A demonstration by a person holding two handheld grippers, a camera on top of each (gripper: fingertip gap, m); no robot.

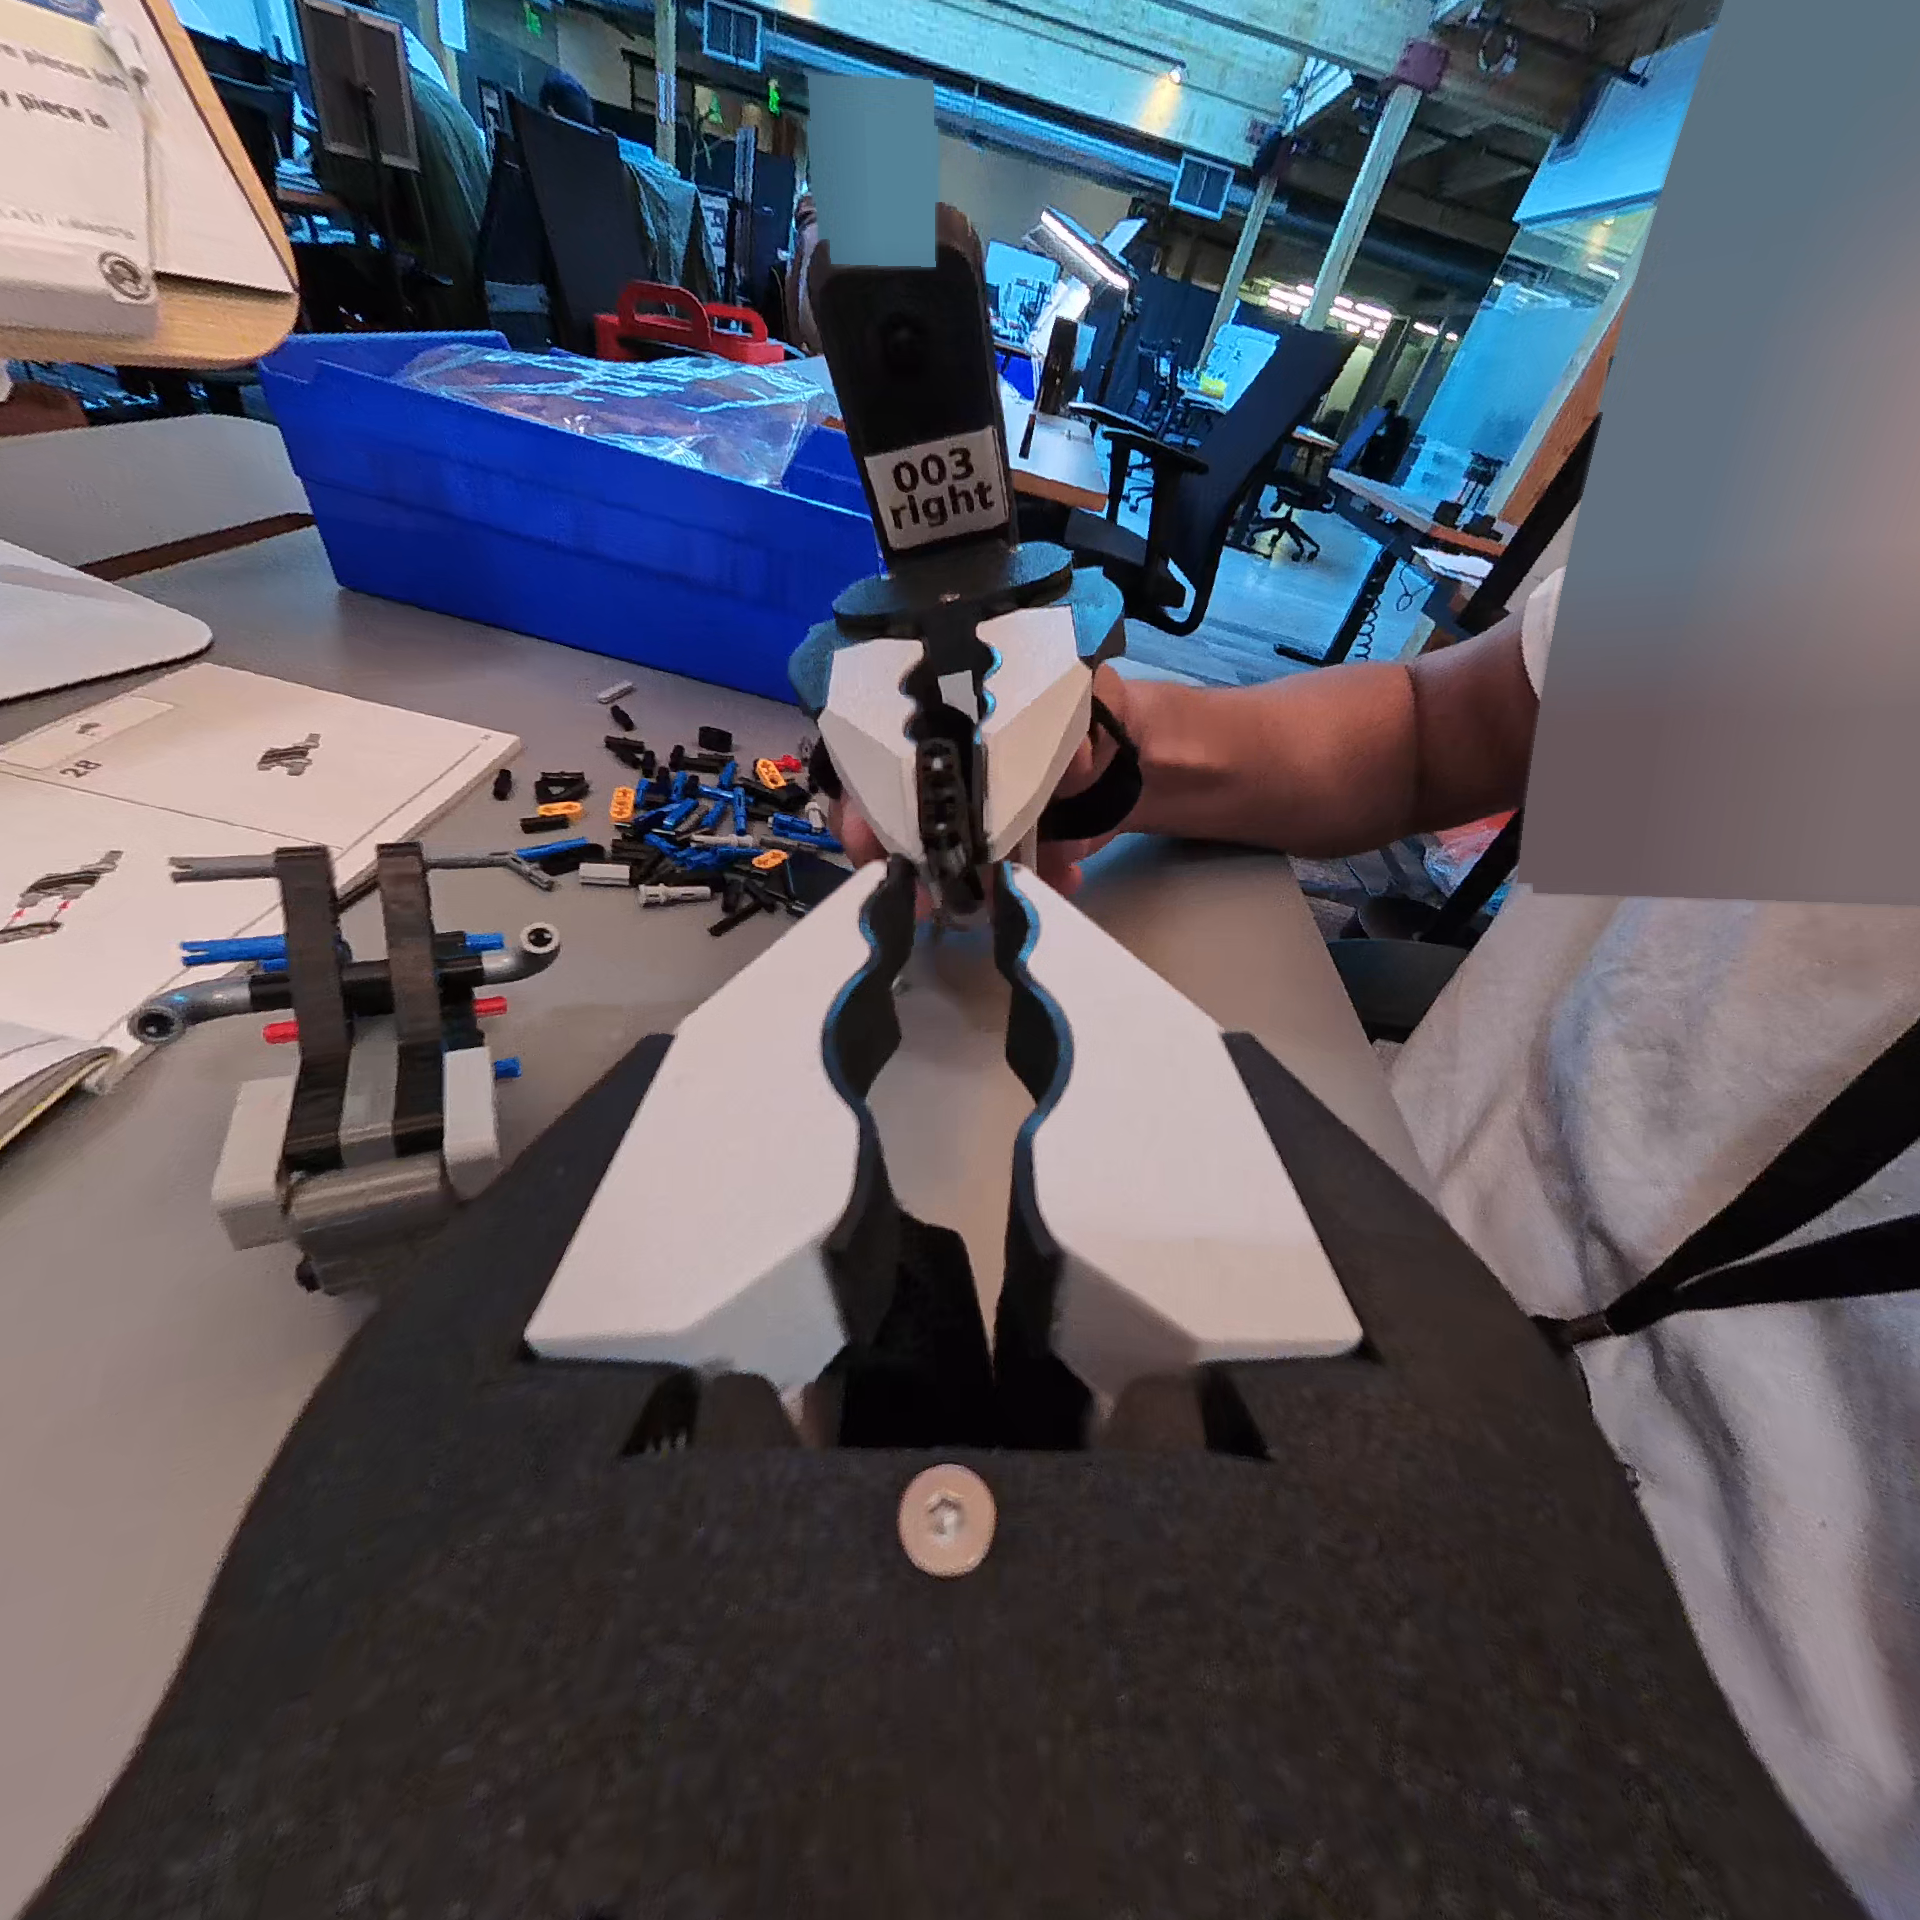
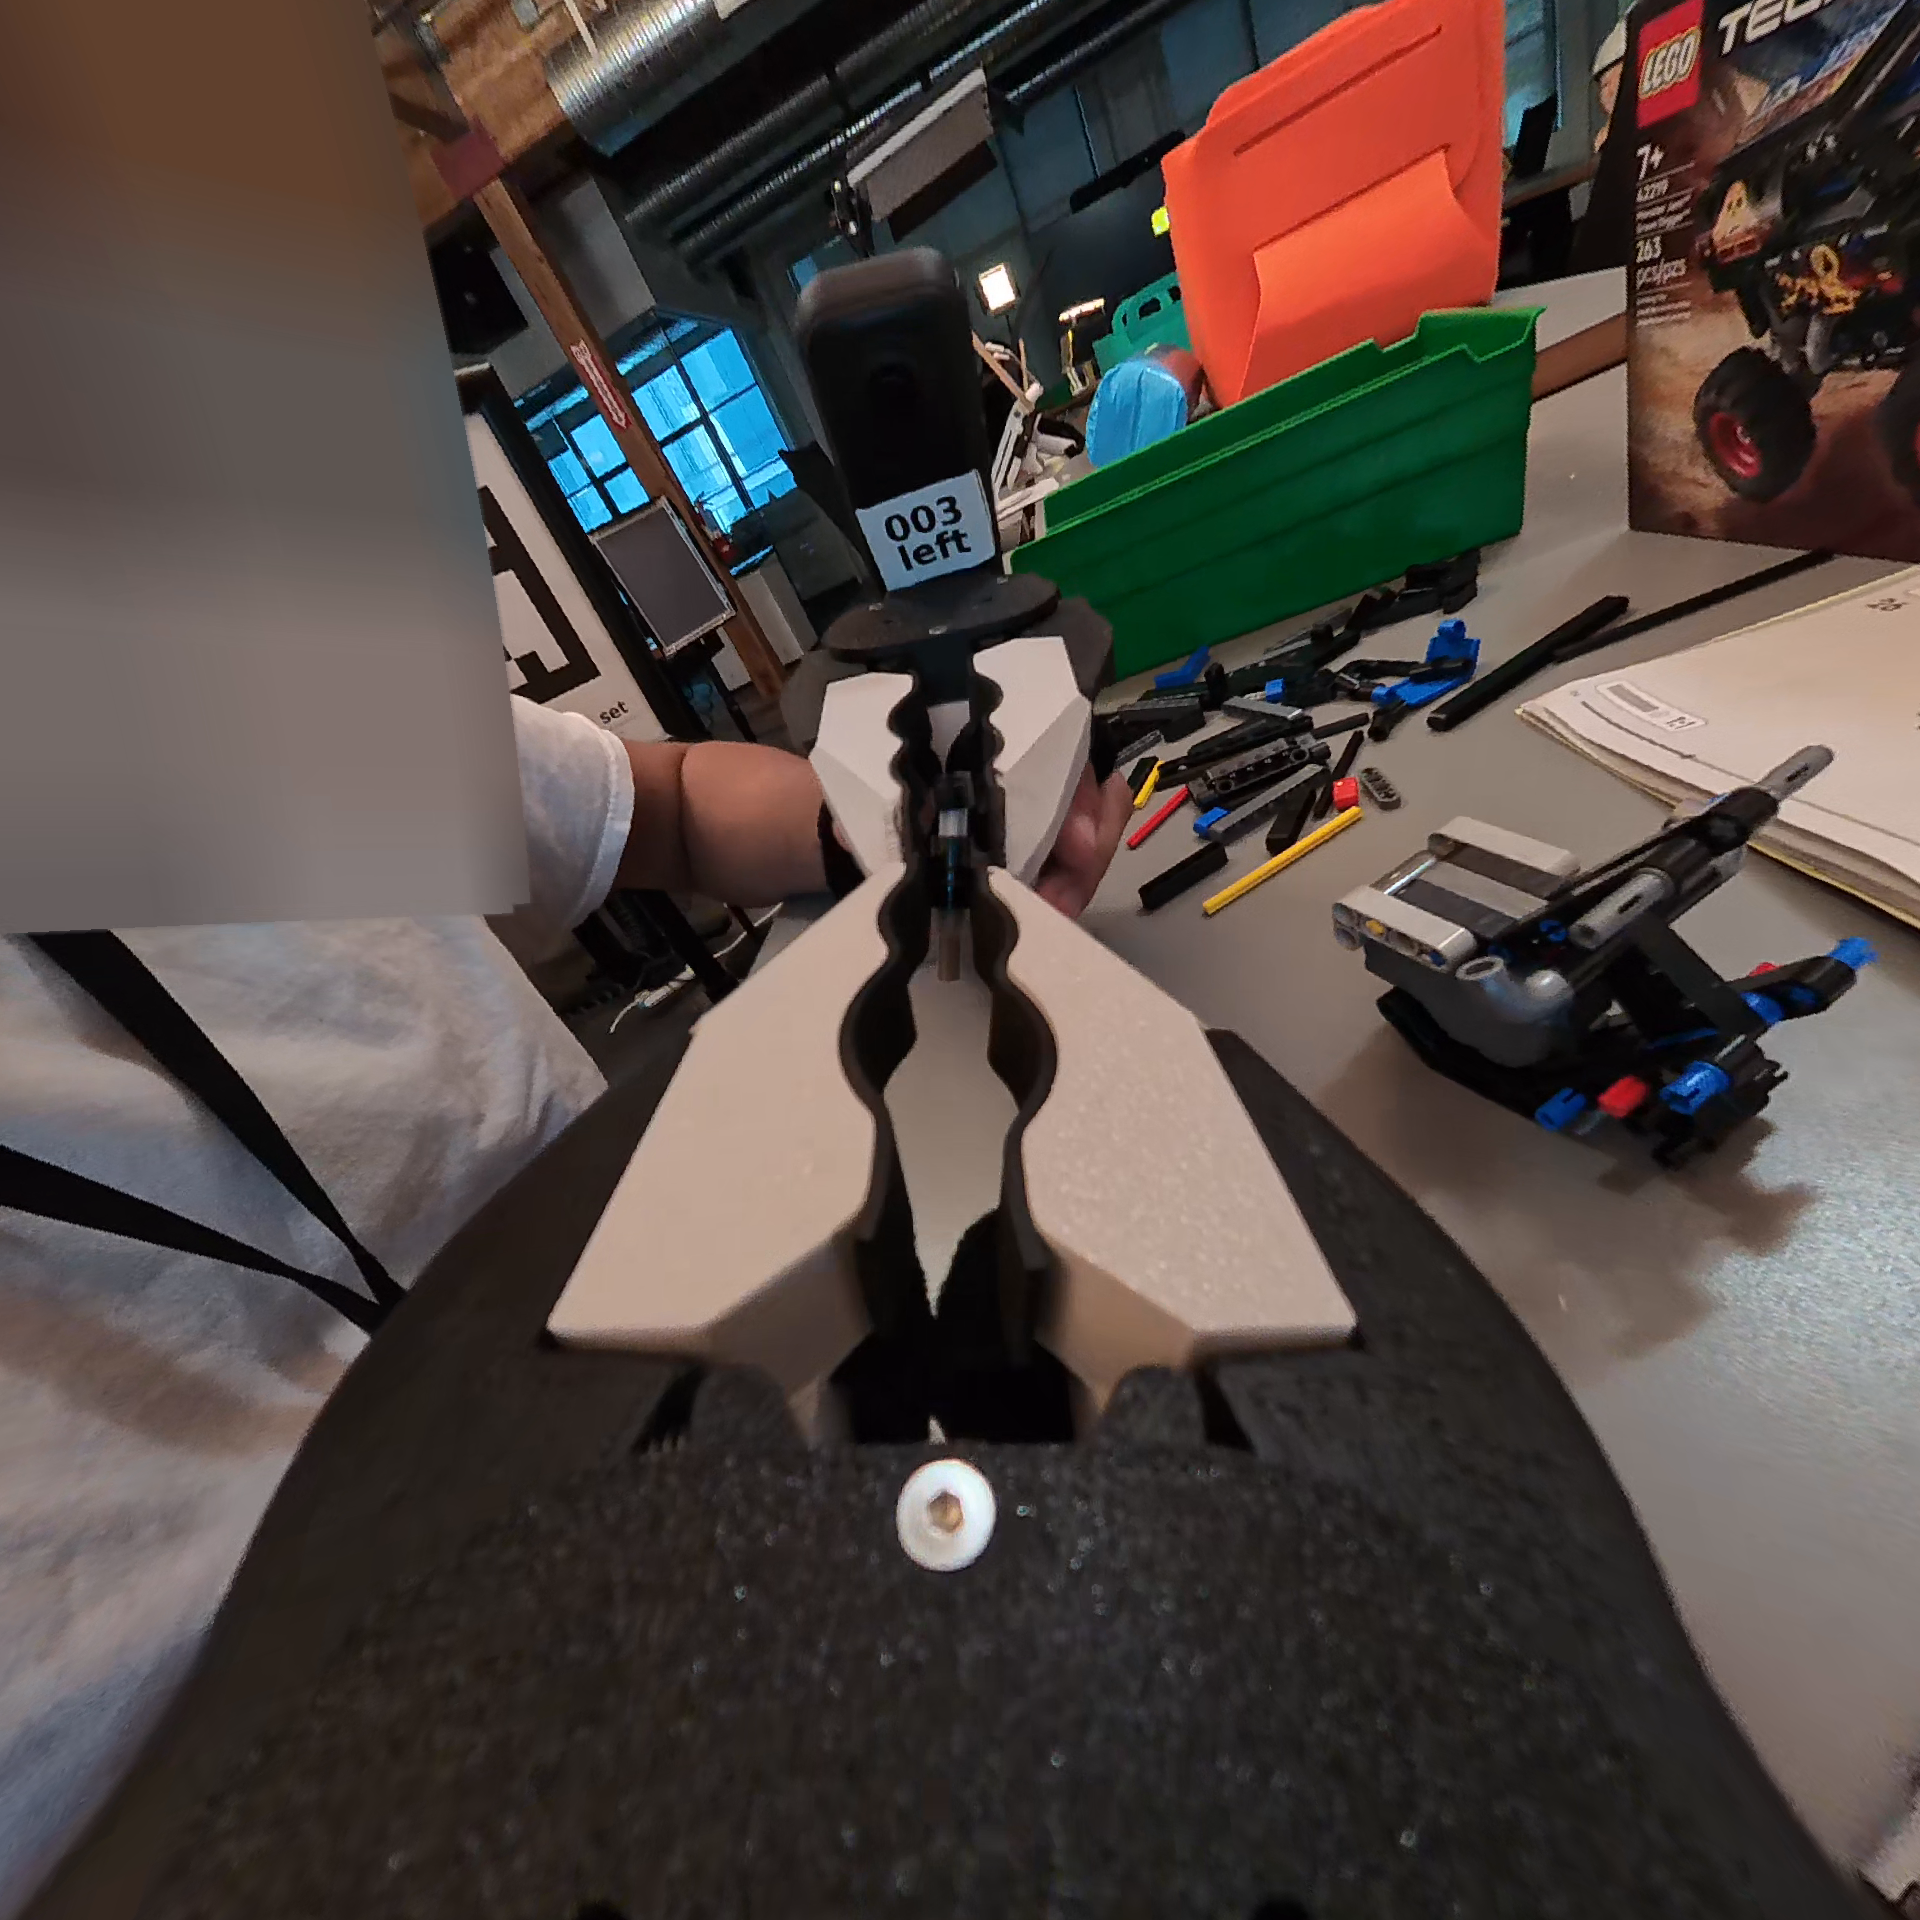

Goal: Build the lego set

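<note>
Between both claw tips (image 1: pixel 940 894), black beam (image 1: pixel 943 805).

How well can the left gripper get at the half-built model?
Probably not yet: nothing stands between the left gripper and the model, but its jaws seem shut on a small piece, meeting the right gripper.

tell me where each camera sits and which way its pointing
Left wrist view: rides on the left tool, looking along its fingers across the grey table at the right tool tip to tip; a forearm and white shirt show.
Right wrist view: rides on the right tool, facing back at the left tool; an arm and shirt show.
Shared: both tools, the small lego piece between their tips, the partial lego model, the instruction booklet.
</note>
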